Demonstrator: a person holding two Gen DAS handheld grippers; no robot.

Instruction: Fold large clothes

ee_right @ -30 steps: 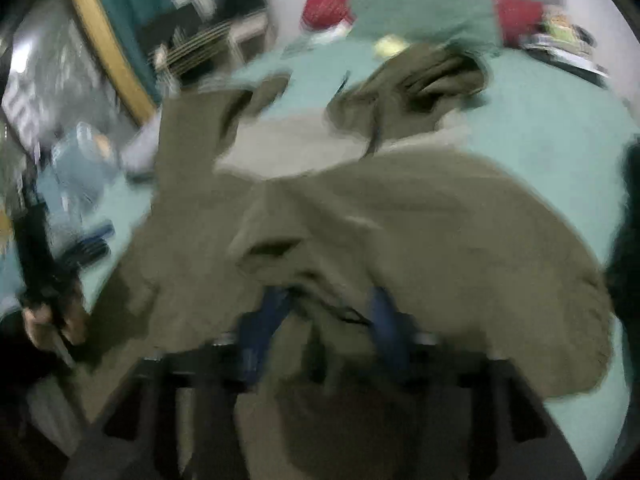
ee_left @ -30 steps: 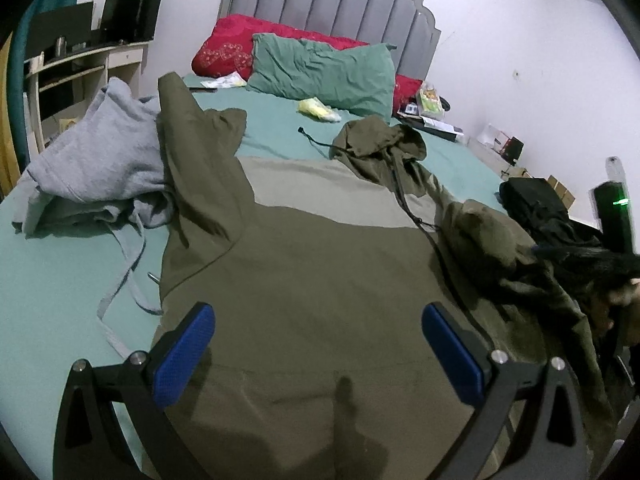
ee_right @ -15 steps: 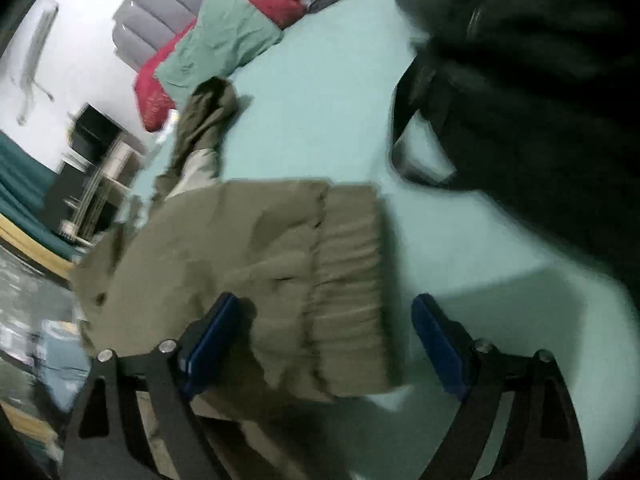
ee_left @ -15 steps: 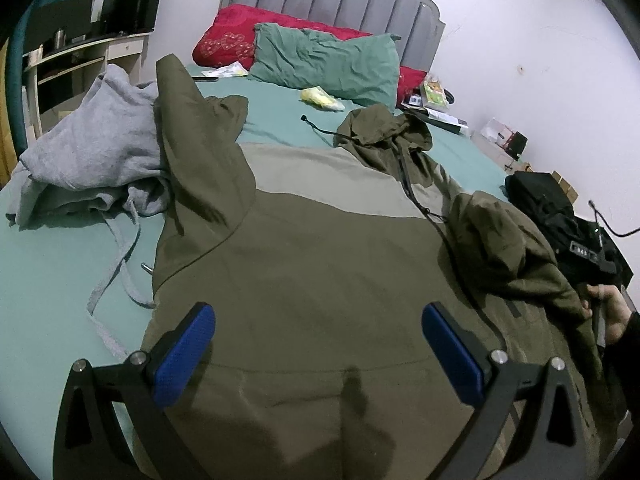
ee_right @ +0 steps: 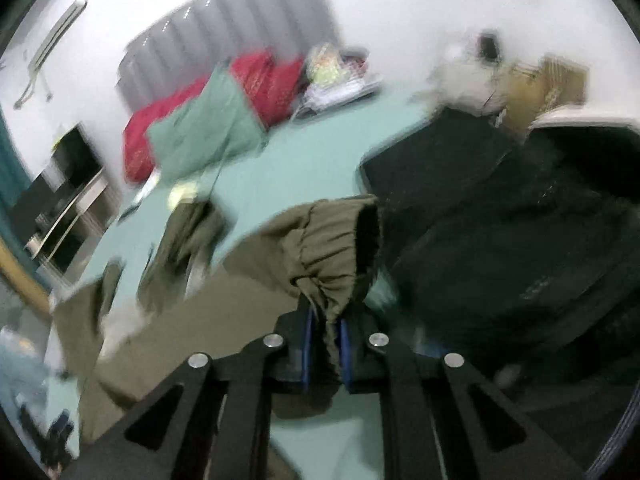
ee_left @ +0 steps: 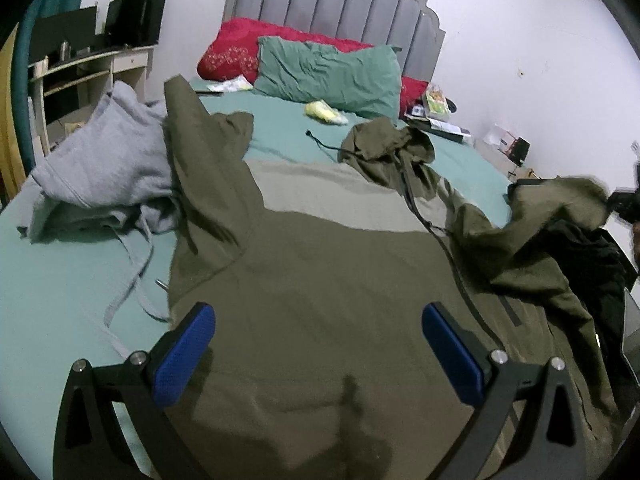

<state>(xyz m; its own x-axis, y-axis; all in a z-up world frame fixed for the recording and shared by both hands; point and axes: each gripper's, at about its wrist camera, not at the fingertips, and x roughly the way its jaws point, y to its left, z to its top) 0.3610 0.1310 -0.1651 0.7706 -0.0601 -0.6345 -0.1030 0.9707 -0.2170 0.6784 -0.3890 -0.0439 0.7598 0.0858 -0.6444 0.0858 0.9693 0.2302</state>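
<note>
From the left wrist, the left gripper (ee_left: 318, 344) hangs with its blue-padded jaws spread wide and nothing between them, poised over the lower body of an olive-green hooded jacket (ee_left: 320, 280) laid flat on a teal-sheeted bed (ee_left: 60, 280). Ahead of the jaws the jacket's hood (ee_left: 384, 152) lies crumpled; ahead and to their left one sleeve (ee_left: 200, 152) is folded up against a heap of grey sweatshirt (ee_left: 104, 160). To the far right the other sleeve (ee_left: 560, 196) is lifted off the bed over a black garment (ee_left: 592, 256). Beyond, a green pillow (ee_left: 328, 76) leans on a red one (ee_left: 236, 52) at the grey headboard (ee_left: 332, 12).

From the right wrist, blurred, the right gripper (ee_right: 325, 344) has just been closing and now clamps the ribbed cuff (ee_right: 332, 248) of that olive sleeve, the fabric bunched between its blue pads (ee_right: 306, 348) and rising ahead of them. The black garment spreads to the right of the jaws; the jacket's body trails away to their left across the sheet.
</note>
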